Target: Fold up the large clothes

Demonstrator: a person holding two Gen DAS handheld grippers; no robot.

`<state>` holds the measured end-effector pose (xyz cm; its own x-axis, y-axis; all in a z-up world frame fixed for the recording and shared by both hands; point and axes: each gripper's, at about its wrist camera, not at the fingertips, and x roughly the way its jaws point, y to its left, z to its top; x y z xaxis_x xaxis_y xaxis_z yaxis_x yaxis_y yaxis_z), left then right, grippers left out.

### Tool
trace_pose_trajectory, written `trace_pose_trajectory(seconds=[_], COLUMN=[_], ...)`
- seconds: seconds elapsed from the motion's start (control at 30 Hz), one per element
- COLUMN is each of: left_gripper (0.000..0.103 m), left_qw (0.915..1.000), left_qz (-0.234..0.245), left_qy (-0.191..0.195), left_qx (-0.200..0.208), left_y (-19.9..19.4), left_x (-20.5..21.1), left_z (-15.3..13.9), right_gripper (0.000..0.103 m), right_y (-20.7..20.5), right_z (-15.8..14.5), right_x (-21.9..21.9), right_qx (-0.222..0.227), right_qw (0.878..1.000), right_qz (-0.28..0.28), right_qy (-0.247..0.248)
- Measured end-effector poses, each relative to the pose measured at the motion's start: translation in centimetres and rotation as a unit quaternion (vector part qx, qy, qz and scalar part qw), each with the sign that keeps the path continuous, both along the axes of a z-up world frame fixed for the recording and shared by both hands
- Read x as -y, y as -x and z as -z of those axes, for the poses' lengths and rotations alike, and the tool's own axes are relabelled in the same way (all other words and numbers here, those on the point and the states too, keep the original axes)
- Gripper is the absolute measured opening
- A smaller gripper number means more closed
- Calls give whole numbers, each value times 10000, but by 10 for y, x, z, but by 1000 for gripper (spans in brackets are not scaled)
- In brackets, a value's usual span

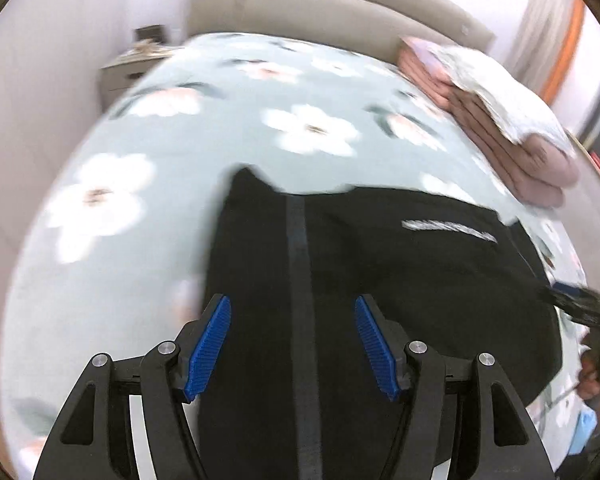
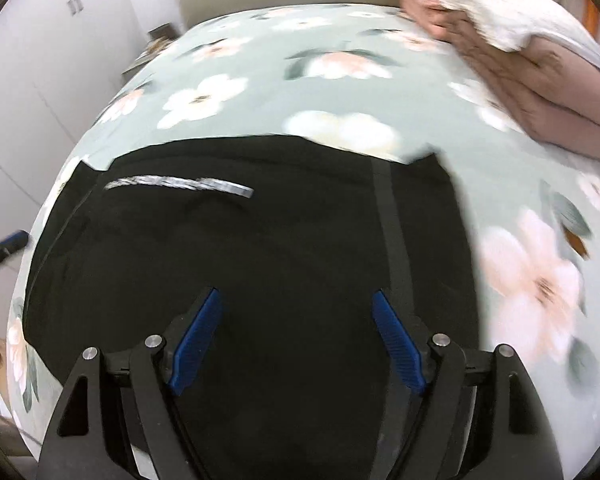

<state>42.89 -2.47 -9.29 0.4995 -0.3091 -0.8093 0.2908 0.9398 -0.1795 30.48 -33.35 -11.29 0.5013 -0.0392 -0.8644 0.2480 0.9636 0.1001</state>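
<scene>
A large black garment [image 1: 380, 272] with a grey stripe and a white logo lies spread on the flowered bed; it also shows in the right wrist view [image 2: 260, 248]. My left gripper [image 1: 293, 304] is open and empty, hovering above the garment's left part, over the stripe. My right gripper [image 2: 297, 296] is open and empty above the garment's right part, just left of its stripe. The right gripper shows blurred at the right edge of the left wrist view [image 1: 580, 308], and the left gripper at the left edge of the right wrist view [image 2: 4, 248].
The bed [image 1: 180, 160] has a pale green sheet with white and pink flowers. A folded pink blanket [image 1: 512, 140] with a white pillow on it lies at the far right [image 2: 540, 80]. A beige headboard [image 1: 320, 12] and a nightstand [image 1: 128, 68] stand behind.
</scene>
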Motion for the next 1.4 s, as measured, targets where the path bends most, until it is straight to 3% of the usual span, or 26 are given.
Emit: trace_pose_trajectory(seconds=[0.1,0.2,0.27,0.37,0.43,0.47,0.57,0.6,0.67,0.73,0.77,0.8,0.83,0.87,0.93,0.97,1.03,1.13,1.17,1.2,1.27,1.33,1.4], left_gripper=[66,66,66,66,66,66,67,71,77,77,77,75,68,57,55,55,55,65,67,67,67,60,40], left_qw=[9991,9952,9881,9842,9794,9712,9436,9413,9428,9422,9428,9448,9484,9505,9595,9626,9593,9426,9403,9407,9450,9517,9620], left_qz=[-115,-156,-222,-745,-624,-409,45,84,51,25,42,84,169,317,473,551,570,438,368,322,326,283,319], left_qy=[73,564,1021,901,1307,1695,2335,2374,2334,2410,2423,2396,2337,2301,2038,1918,1945,2357,2411,2422,2365,2282,2152], left_qx=[-400,-782,-1124,-1331,-1407,-1626,-2349,-2399,-2381,-2325,-2288,-2234,-2136,-2062,-1884,-1834,-1968,-2324,-2373,-2355,-2236,-2036,-1652], left_y=[-14,-25,-37,-50,-51,-52,-55,-56,-60,-65,-66,-64,-62,-58,-60,-60,-67,-76,-73,-70,-63,-57,-47], left_x=[-32,-50,-57,-56,-55,-53,-39,-36,-32,-26,-24,-22,-19,-15,-10,-6,-5,-13,-16,-14,-7,-2,0], left_z=[9,28,49,79,88,96,122,127,133,136,135,132,128,122,109,105,110,128,132,134,132,125,109], right_gripper=[82,82,82,82,82,85,95,103,103,102,93,79,73,69,66,66,68,82,95,101,101,85,68], right_y=[22,24,21,16,16,14,8,7,4,4,4,4,6,8,10,8,2,-7,-10,-13,-14,-16,-14], right_z=[4,18,22,32,43,50,72,81,101,99,96,94,91,88,78,75,74,87,95,105,109,102,87], right_x=[32,71,86,94,98,101,109,114,124,124,121,118,116,115,104,98,91,105,111,117,120,107,95], right_qx=[-119,-177,-122,-154,-189,-222,-307,-377,-535,-406,-373,-308,-233,-187,-170,-192,-274,-361,-451,-512,-308,-201,-83], right_qw=[9995,9966,9939,9930,9931,9925,9864,9838,9757,9773,9796,9792,9769,9766,9858,9893,9917,9830,9790,9731,9694,9743,9799], right_qz=[269,626,717,756,730,702,584,629,750,667,560,432,331,308,209,134,-45,-158,-136,-119,-182,-350,-584], right_qy=[-119,-514,-826,-892,-903,-980,-1503,-1636,-1990,-1970,-1895,-1961,-2098,-2119,-1657,-1440,-1253,-1795,-1985,-2243,-2428,-2218,-1905])
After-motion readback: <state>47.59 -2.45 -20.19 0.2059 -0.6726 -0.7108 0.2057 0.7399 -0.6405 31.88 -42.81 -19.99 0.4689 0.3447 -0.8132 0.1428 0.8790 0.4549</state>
